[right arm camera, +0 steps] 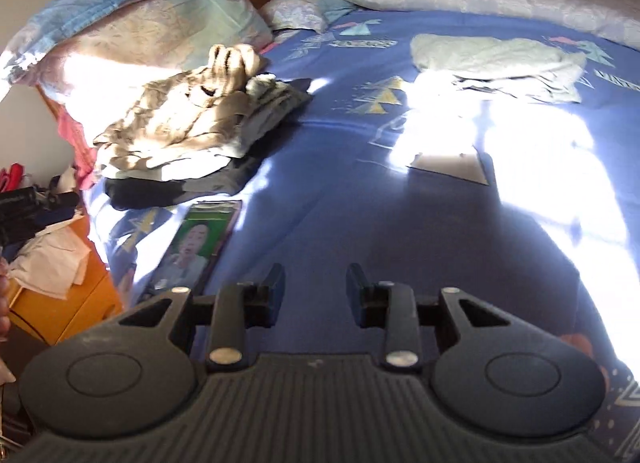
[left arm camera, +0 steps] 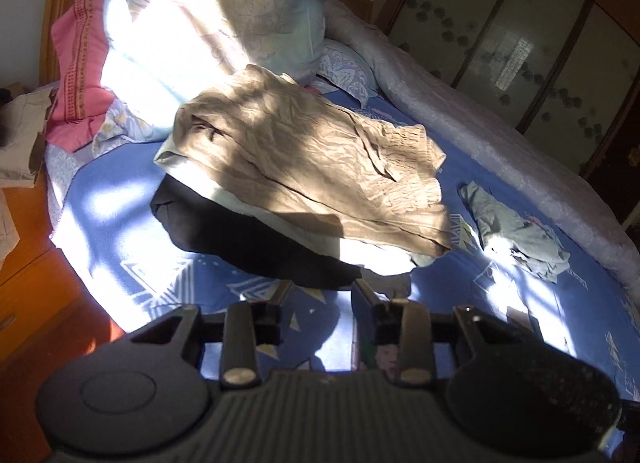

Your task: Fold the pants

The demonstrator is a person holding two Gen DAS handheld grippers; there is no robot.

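Left gripper (left arm camera: 322,295) and right gripper (right arm camera: 316,283), both released and empty, hover over the bed (right arm camera: 320,199); folded tan pants (left arm camera: 312,167) top the pile near its pillow-end corner, clearing the middle.

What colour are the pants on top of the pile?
Tan, a crumpled beige: the top pants show best in the left wrist view.

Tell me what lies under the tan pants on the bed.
Under the tan pants a pale folded garment shows at the edge, with a black garment below it on the blue sheet. How far either extends beneath, or anything else, is covered.
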